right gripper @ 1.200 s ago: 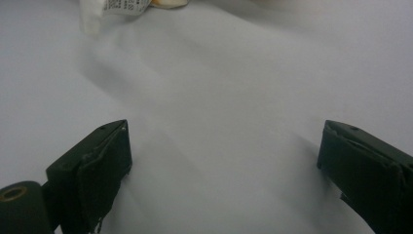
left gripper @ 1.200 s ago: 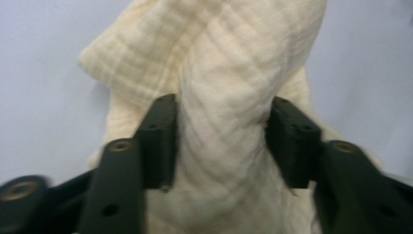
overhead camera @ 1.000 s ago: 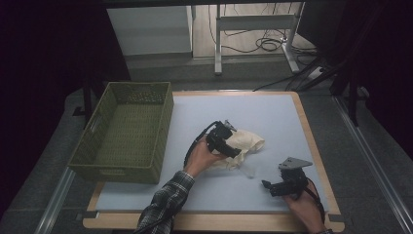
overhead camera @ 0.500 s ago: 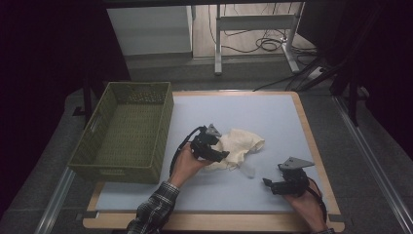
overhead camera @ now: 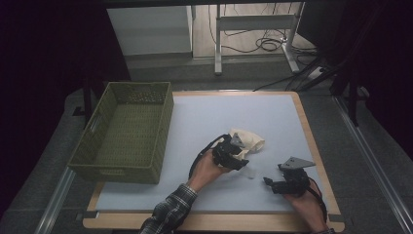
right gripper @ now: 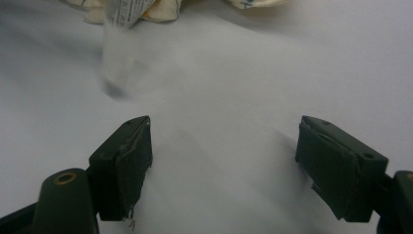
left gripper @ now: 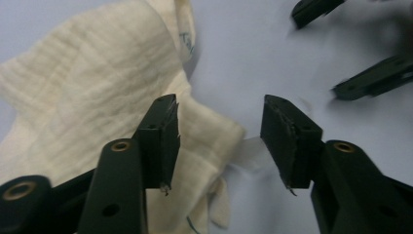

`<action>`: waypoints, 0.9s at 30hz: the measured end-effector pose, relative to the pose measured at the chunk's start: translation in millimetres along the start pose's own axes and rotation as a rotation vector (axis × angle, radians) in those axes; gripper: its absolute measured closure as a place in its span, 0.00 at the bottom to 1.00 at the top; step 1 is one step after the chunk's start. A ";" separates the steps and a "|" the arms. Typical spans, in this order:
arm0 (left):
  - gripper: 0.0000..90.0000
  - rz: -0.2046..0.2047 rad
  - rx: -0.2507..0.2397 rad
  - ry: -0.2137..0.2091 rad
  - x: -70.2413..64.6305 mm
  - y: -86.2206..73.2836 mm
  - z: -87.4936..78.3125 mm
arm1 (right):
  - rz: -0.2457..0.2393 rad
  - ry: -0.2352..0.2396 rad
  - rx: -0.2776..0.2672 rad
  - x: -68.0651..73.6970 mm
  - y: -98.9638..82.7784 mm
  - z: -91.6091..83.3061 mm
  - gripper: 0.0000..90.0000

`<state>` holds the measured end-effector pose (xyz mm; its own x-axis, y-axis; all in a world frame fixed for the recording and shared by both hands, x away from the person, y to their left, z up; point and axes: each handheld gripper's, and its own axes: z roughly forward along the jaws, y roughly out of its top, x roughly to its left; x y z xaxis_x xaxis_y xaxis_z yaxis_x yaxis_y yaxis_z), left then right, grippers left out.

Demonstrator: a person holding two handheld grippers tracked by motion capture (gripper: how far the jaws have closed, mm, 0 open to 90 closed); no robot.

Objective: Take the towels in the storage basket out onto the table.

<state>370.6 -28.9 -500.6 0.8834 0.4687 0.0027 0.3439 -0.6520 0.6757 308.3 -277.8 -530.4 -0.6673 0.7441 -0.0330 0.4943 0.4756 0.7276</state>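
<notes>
**Closing on the cloth**

Reaching in from the near edge, the left hand (overhead camera: pixel 209 168) angled its gripper (overhead camera: pixel 237 155) up and to the right, over the near-left end of the cloth (overhead camera: pixel 249 140). A checked sleeve (overhead camera: pixel 170 212) covered that forearm. The cream cloth lay crumpled at the middle of the table (overhead camera: pixel 204 117), right of the green basket (overhead camera: pixel 127 131) and well apart from it.

In the left gripper view, the left gripper (left gripper: pixel 219 131) had its jaws apart and had just been closing them. One jaw stood over the cloth (left gripper: pixel 92 87), its corner lay between them, and neither pad pressed on it. A sewn-in tag (left gripper: pixel 186 44) showed dark handwriting, too little to read.

The right hand (overhead camera: pixel 304 202) rested at the near right, its gripper (overhead camera: pixel 268 182) pointing left toward the cloth and apart from it. Its jaws (right gripper: pixel 221 146) stood wide over bare table, having just narrowed slightly. A printed label (right gripper: pixel 124 12) hung from the cloth at the far edge, too blurred to read.
</notes>
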 end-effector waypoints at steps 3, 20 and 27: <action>0.93 -0.010 -0.005 0.006 2.8 -0.6 1.3 | 0.000 0.000 0.000 0.0 0.0 0.0 0.24; 0.96 -0.157 -0.109 0.158 67.7 -7.2 -64.6 | 0.063 0.092 -0.002 -8.7 6.4 -3.8 0.48; 0.95 -0.225 -0.064 0.251 95.6 -24.4 -70.0 | 0.046 0.174 -0.038 -7.9 29.5 -1.2 0.66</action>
<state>424.4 73.6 -465.2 0.6790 0.7338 0.0238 0.4936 -0.4803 0.7250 327.4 -270.2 -507.9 -0.7324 0.6706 0.1179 0.5077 0.4226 0.7508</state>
